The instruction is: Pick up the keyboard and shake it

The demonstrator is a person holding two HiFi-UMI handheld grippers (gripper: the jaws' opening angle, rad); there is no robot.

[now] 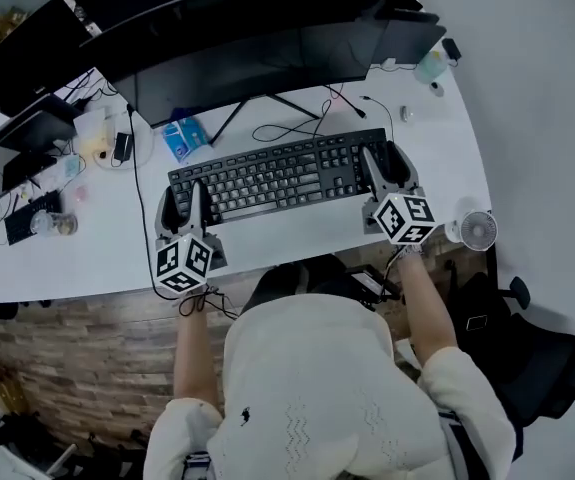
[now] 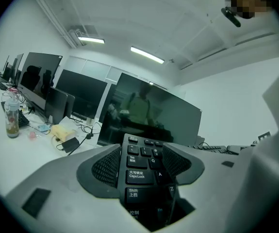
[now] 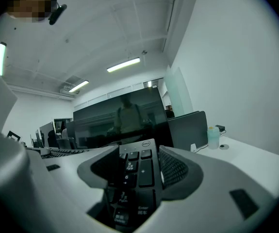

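White office worktop [image 1: 437, 148] with a dark monitor [image 1: 257, 58] at the back edge and the black keyboard [image 1: 277, 173] lying crosswise mid-worktop, nearer the front edge. Left gripper [image 1: 184, 208] is clamped on the keyboard's left end around the Tab/Caps Lock column, right gripper [image 1: 387, 168] is clamped on the right end at the number pad. Grasp looks done; can't tell if it's off the worktop yet, so the lift and all the shaking are probably left.

Can't see both ends of the keyboard [image 1: 277, 176], swallowed by left gripper [image 1: 181, 200] and right gripper [image 1: 387, 163]; can't identify tiny clutter [image 1: 70, 165] far left.
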